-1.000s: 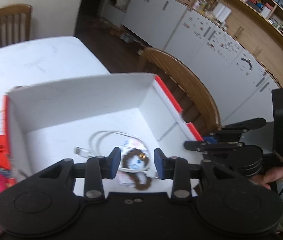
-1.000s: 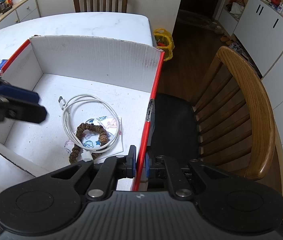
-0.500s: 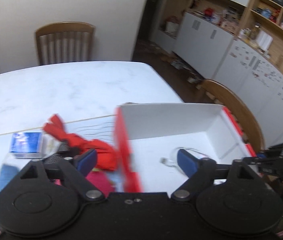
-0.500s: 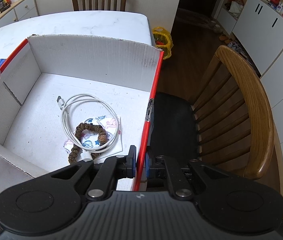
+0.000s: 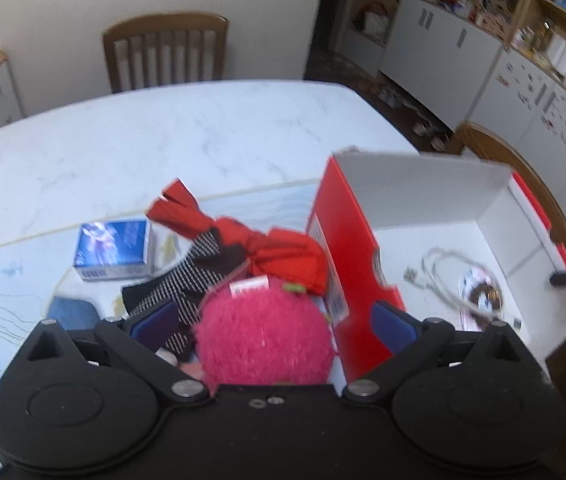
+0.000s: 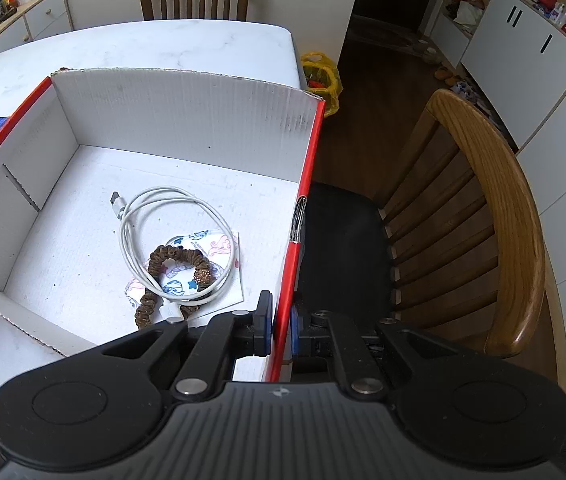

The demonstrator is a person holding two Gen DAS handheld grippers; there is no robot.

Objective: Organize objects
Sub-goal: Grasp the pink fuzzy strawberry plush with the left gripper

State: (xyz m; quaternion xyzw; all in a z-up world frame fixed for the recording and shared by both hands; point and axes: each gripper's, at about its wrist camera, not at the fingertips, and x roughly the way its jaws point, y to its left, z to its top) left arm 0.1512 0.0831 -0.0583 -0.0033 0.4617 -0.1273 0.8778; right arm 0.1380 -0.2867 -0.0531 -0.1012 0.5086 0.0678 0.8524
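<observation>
Now left gripper (image 5: pixel 275 326) jaws opening, straddling pink plush (image 5: pixel 263 340) and box (image 5: pixel 347 248) wall, pads clear. Right gripper (image 6: pixel 281 330) clamped on box's right wall; cable (image 6: pixel 175 240) left of fingers.

We cannot see the lower part of the fuzzy pink plush ball (image 5: pixel 263 340); the left gripper (image 5: pixel 275 324) body covers it. Beside the ball, the red-and-white cardboard box (image 5: pixel 347 248) hides its own floor corner, and the white cable (image 5: pixel 439 276) inside blurs.
</observation>
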